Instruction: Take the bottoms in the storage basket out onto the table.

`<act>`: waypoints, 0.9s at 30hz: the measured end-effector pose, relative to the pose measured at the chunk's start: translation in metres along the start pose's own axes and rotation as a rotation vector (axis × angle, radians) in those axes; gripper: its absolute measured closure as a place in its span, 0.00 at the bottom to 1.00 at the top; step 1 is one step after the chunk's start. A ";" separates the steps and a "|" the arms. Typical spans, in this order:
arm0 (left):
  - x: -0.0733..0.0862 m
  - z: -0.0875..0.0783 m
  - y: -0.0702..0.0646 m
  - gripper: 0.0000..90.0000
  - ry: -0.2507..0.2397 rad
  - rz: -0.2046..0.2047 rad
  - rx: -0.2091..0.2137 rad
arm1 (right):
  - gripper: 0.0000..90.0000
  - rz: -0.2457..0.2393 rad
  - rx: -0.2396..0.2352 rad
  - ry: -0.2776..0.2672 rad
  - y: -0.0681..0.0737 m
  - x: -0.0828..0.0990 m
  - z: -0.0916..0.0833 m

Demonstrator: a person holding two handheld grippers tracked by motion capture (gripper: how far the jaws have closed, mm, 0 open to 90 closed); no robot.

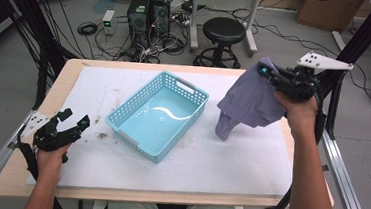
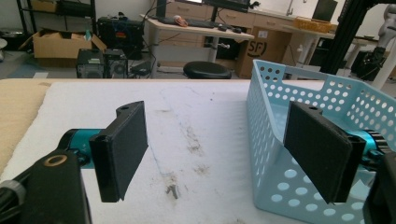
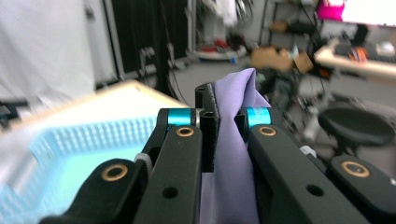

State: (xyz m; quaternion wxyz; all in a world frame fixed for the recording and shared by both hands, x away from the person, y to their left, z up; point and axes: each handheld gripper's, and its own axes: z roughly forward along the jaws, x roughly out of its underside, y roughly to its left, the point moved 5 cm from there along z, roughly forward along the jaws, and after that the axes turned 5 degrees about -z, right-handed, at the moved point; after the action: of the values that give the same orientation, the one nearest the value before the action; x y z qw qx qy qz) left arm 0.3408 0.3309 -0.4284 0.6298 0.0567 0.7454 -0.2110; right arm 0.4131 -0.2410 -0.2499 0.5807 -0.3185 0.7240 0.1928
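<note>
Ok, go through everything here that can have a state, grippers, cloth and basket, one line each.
Right gripper: shut on the purple cloth, held above the table.
Purple cloth: lifted, hanging crumpled from the jaws, lower end near the white mat.
Left gripper: open, nothing between its jaws, low over the mat.
Blue basket: upright, empty.

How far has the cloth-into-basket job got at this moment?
Done: the right gripper has the purple cloth pinched and lifted off the table. In hand: carrying it beside the blue basket. Left: putting it inside; the left gripper rests open.
</note>
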 end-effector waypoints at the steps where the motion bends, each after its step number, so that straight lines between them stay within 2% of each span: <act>1: 0.000 0.000 0.000 0.24 -0.001 -0.001 0.001 | 0.98 0.014 0.002 0.032 -0.002 0.017 0.000; 2: 0.000 0.000 -0.001 0.24 -0.001 0.000 0.002 | 0.98 0.014 0.002 0.032 -0.002 0.017 0.000; 3: 0.000 0.000 -0.001 0.24 0.000 0.002 0.002 | 0.98 0.043 0.003 0.077 -0.003 0.035 0.001; 4: 0.000 0.000 -0.001 0.24 0.000 0.003 0.002 | 0.98 0.043 0.003 0.077 -0.003 0.035 0.001; 5: 0.000 0.000 -0.001 0.24 0.002 0.005 0.004 | 0.98 0.081 -0.001 0.104 -0.003 0.053 0.003; 6: 0.001 0.000 -0.002 0.24 0.003 0.005 0.003 | 0.98 0.076 0.010 0.112 -0.003 0.062 0.004; 8: 0.001 0.001 -0.003 0.24 0.007 0.008 0.006 | 0.98 0.107 0.007 0.120 -0.003 0.078 0.007; 9: 0.001 0.001 -0.003 0.24 0.006 0.008 0.005 | 0.98 0.107 0.007 0.120 -0.003 0.078 0.007; 10: 0.002 0.001 -0.003 0.24 0.007 0.009 0.007 | 0.98 0.134 0.008 0.131 -0.002 0.093 0.010; 11: 0.002 0.001 -0.004 0.24 0.008 0.011 0.007 | 0.98 0.134 0.008 0.131 -0.002 0.093 0.010; 12: 0.002 0.001 -0.004 0.24 0.009 0.012 0.008 | 0.98 0.144 0.011 0.143 -0.001 0.100 0.012; 13: 0.002 0.001 -0.005 0.24 0.008 0.012 0.008 | 0.98 0.152 0.017 0.181 0.001 0.117 0.017; 14: 0.002 0.001 -0.005 0.24 0.008 0.012 0.008 | 0.98 0.152 0.017 0.181 0.001 0.117 0.017; 15: 0.002 0.000 -0.005 0.24 0.008 0.011 0.008 | 0.98 0.169 0.017 0.213 0.003 0.133 0.021; 16: 0.002 0.000 -0.006 0.24 0.007 0.012 0.006 | 0.98 0.174 0.017 0.231 0.004 0.140 0.024; 19: 0.002 0.000 -0.007 0.24 0.010 0.016 0.009 | 0.97 0.168 0.026 0.288 0.007 0.157 0.035; 20: 0.002 0.000 -0.007 0.24 0.010 0.016 0.009 | 0.97 0.168 0.026 0.288 0.007 0.157 0.035; 22: 0.003 0.000 -0.008 0.24 0.012 0.018 0.009 | 0.97 0.169 0.029 0.330 0.008 0.166 0.044; 23: 0.003 0.000 -0.009 0.24 0.013 0.018 0.010 | 0.97 0.154 0.026 0.389 0.012 0.174 0.054; 24: 0.003 0.000 -0.010 0.24 0.014 0.020 0.009 | 0.97 0.154 0.026 0.389 0.012 0.174 0.054; 27: 0.005 -0.003 -0.011 0.24 0.012 0.020 0.009 | 0.95 0.100 0.007 0.484 0.021 0.188 0.071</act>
State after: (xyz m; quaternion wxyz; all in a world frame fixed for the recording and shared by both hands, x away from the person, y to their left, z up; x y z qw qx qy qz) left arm 0.3333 0.3209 -0.4296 0.6269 0.0684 0.7477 -0.2079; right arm 0.4265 -0.2244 -0.4506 0.3812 -0.3170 0.8576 0.1369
